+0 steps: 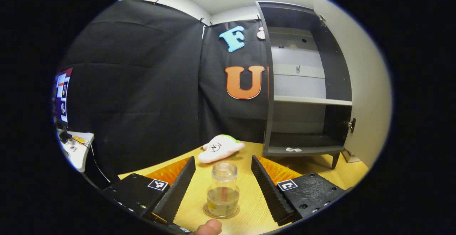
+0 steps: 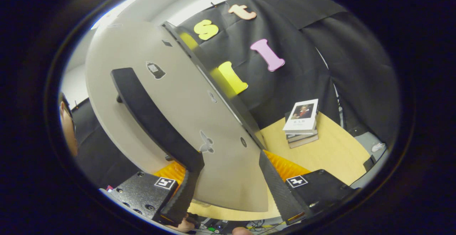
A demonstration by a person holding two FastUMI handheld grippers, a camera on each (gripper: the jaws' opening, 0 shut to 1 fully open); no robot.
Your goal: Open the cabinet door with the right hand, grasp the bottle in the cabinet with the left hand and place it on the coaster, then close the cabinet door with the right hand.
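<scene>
Left hand-held gripper [image 1: 223, 183]: jaws spread wide, nothing gripped. The bottle [image 1: 223, 189] is seen upright between the fingers, clear of both, seated on the coaster [image 1: 221, 211] on the desk [image 1: 249, 210]. Placement is judged done. Ahead and to the right of this gripper the cabinet [image 1: 306, 85] stands with its shelves exposed; a soft toy [image 1: 221, 148] lies just beyond the bottle.

Right hand-held gripper [image 2: 228, 178]: fingers apart, set around the lower edge of the cabinet door [image 2: 185, 121], the long dark handle [image 2: 153, 121] ending at its left finger. Whether either pad touches cannot be told. A stack of books [image 2: 302, 122] lies ahead to the right.

Step in hand is judged to be closing. The door is best swung along its hinge arc, evenly, and the left gripper drawn straight back so the bottle is not clipped.
</scene>
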